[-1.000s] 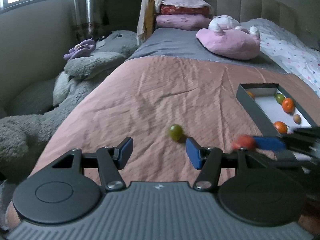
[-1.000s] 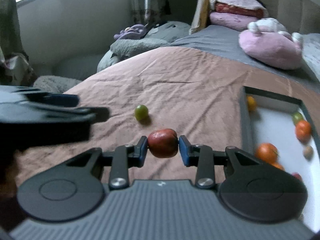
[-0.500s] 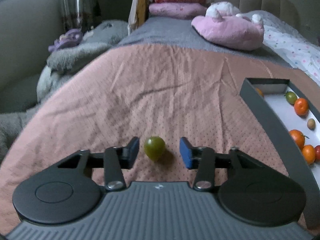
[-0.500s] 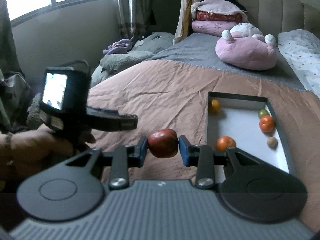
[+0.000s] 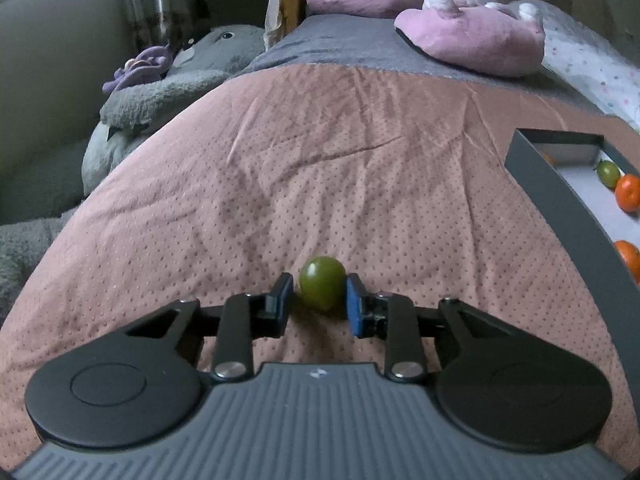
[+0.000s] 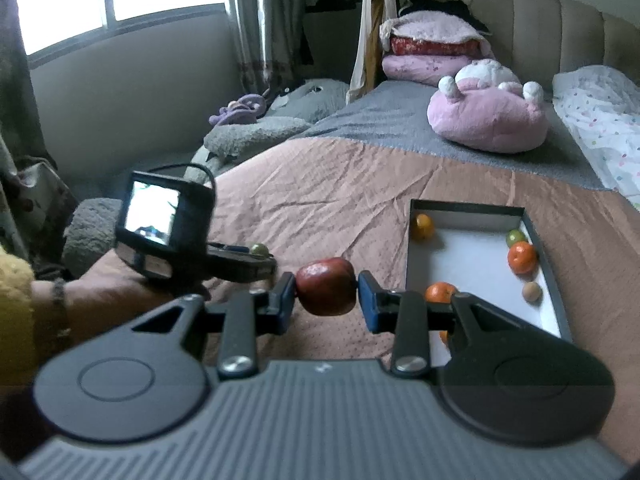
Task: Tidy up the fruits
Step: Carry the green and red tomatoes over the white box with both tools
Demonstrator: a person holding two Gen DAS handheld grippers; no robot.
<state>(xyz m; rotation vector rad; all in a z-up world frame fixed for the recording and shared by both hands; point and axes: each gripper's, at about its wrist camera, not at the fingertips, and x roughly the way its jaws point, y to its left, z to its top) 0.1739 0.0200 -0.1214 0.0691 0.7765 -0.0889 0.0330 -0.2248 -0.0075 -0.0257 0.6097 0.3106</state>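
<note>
A small green fruit lies on the pink bedspread. My left gripper is low over the bedspread, its jaws closing with a blue pad against each side of that fruit. The right wrist view shows the left gripper from the side, held by a hand, with the green fruit at its tips. My right gripper is shut on a dark red fruit, held in the air above the bedspread, just left of the dark grey box.
The white-floored box holds oranges, a green fruit and a small beige one; the box's wall is at the right in the left wrist view. A pink plush and pillows lie farther up the bed, grey plush toys along its left side.
My left gripper dropped forward to the green fruit and its jaws narrowed around it. My right gripper rose with the red fruit, and more of the box came into view.
</note>
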